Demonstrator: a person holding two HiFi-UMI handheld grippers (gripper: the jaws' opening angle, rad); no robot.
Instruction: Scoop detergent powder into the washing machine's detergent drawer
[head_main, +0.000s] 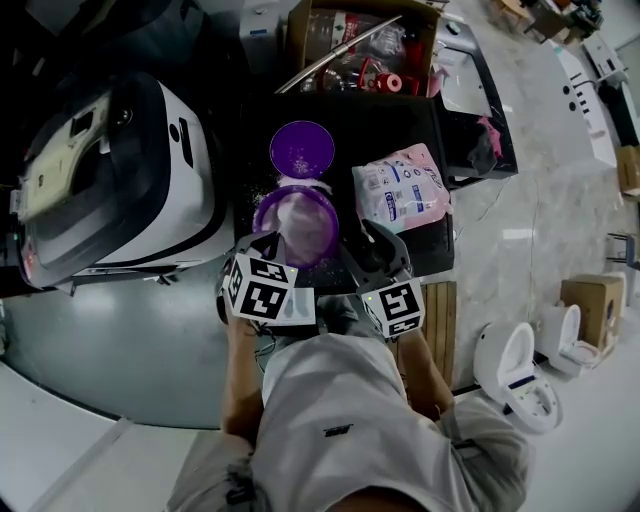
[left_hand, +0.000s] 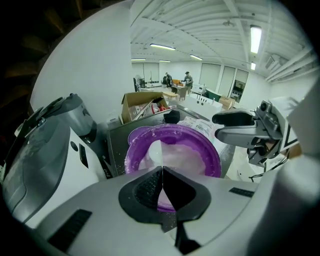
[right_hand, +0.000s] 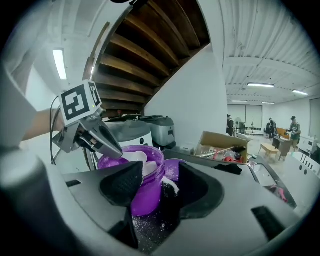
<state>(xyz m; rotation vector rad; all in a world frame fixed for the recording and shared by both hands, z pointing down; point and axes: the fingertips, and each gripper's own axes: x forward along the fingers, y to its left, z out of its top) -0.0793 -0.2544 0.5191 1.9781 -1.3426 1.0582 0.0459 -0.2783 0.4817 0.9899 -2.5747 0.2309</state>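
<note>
A purple tub (head_main: 297, 225) of white powder stands open on the black table (head_main: 400, 110), its purple lid (head_main: 302, 150) lying just behind it. My left gripper (head_main: 268, 240) is at the tub's near rim, shut on a white scoop (left_hand: 155, 150) that dips into the powder (left_hand: 180, 155). The right gripper view shows that scoop (right_hand: 136, 157) at the left gripper's tip (right_hand: 117, 151). My right gripper (right_hand: 161, 187) is open beside the tub (right_hand: 147, 192), whose wall lies against the left pad, with a gap to the right pad. The washing machine (head_main: 120, 180) stands left of the table.
A pink detergent bag (head_main: 402, 188) lies right of the tub. A cardboard box (head_main: 360, 45) of clutter sits at the table's back. Spilled powder (right_hand: 167, 252) dusts the table by the tub. White fixtures (head_main: 510, 370) and a box stand on the floor at right.
</note>
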